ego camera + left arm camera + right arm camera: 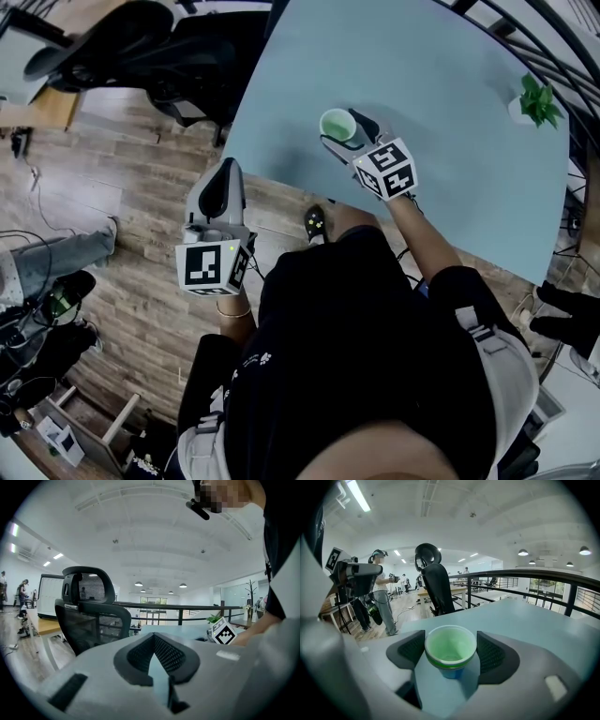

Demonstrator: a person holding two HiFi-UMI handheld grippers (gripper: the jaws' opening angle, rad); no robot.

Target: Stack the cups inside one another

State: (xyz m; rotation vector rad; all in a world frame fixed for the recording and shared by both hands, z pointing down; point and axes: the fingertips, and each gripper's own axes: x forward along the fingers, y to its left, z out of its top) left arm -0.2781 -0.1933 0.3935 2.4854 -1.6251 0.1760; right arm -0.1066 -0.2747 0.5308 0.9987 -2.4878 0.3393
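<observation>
The right tool [345,132] is clamped on an upright green cup [450,648], blue showing below its rim, at the surface's [422,75] near edge toward the left corner, while the left tool [222,178], jaws together on nothing, hangs off that edge over the floor [112,253].

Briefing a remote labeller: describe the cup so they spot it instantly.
On the pale blue table, close to its near edge, the right claw grips an open cup. It's light green inside with blue below the rim band; the other green thing is a potted plant at the table's right edge.
</observation>
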